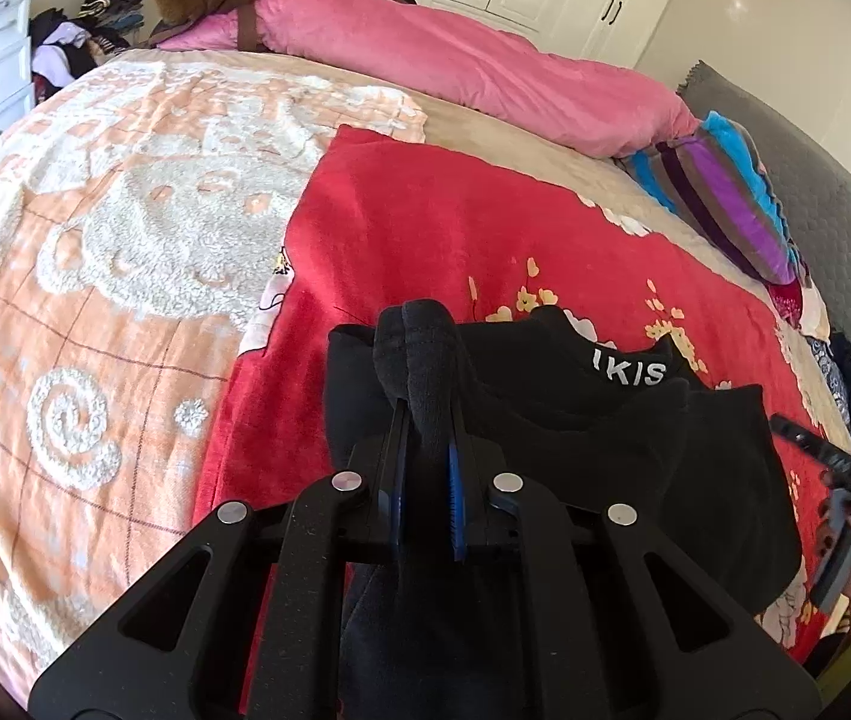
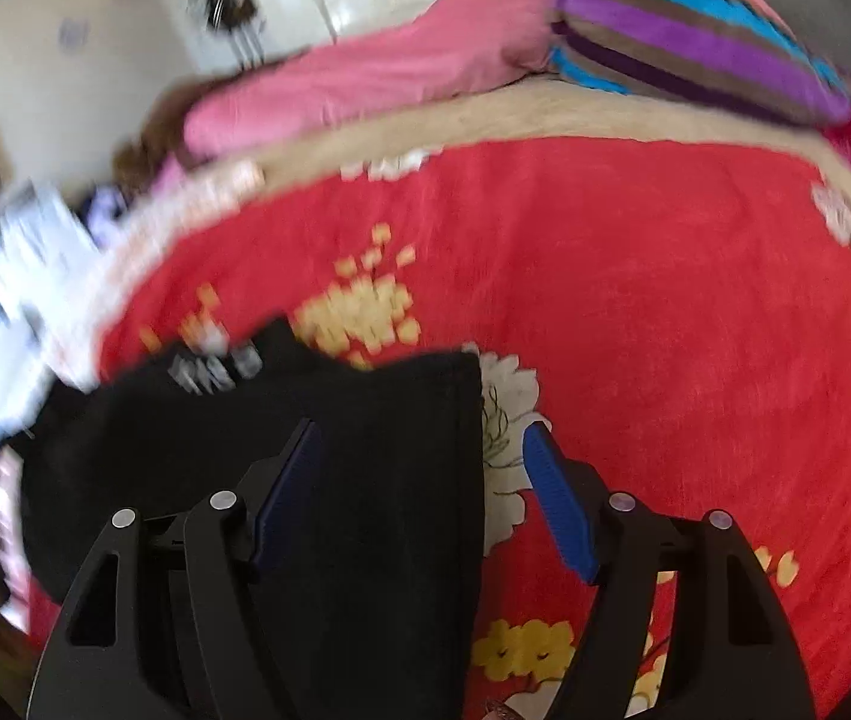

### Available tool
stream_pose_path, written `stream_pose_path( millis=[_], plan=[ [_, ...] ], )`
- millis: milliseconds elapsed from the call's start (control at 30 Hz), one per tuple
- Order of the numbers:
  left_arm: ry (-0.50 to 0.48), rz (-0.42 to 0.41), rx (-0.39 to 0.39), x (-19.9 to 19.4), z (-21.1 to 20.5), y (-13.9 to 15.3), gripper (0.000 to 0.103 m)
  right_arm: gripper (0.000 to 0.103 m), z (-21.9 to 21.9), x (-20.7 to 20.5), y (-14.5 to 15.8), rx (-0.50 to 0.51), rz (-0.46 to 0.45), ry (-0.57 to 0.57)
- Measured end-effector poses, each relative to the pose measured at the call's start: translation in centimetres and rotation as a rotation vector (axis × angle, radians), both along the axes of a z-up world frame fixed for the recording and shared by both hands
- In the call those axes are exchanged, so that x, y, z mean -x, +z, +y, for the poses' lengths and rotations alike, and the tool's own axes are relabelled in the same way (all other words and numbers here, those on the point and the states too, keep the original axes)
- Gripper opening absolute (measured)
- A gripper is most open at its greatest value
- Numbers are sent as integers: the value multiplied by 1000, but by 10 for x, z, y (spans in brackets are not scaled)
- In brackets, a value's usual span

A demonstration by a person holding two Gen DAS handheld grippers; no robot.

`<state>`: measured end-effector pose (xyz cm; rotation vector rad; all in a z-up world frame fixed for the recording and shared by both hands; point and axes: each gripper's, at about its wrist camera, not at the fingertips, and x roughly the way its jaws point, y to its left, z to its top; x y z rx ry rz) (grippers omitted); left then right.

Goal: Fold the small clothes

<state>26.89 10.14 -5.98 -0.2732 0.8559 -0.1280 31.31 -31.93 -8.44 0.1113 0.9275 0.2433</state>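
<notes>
**Left wrist view: black garment pinched and bunched**

Left wrist view first: the left gripper (image 1: 425,456) is clamped tight on a bunched fold of the black garment (image 1: 605,450), fabric bulging above the blue pads. White lettering shows at its collar. It lies on the red floral blanket (image 1: 425,228) on the bed, with the right gripper (image 1: 833,480) at its far edge.

Right wrist view, blurred: the right gripper (image 2: 425,492) is spread wide, holding nothing, hovering over the garment's straight edge (image 2: 365,420) on the red blanket.
</notes>
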Motion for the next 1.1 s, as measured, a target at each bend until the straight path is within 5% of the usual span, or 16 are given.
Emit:
stream_pose_path(
  millis=[67, 100, 300, 567, 1100],
  plan=[
    [-1, 1, -5, -1, -1, -1, 5, 59, 5, -2, -12, 26, 24, 4],
    [1, 0, -11, -1, -1, 0, 5, 33, 6, -3, -17, 18, 42, 10],
    [14, -79, -37, 6, 1, 21, 3, 7, -6, -1, 1, -69, 18, -16],
    [29, -206, -22, 2, 6, 44, 3, 7, -15, -4, 17, -127, -57, -70],
    [100, -55, -55, -23, 17, -2, 3, 7, -9, -14, -3, -49, -30, -98]
  ],
)
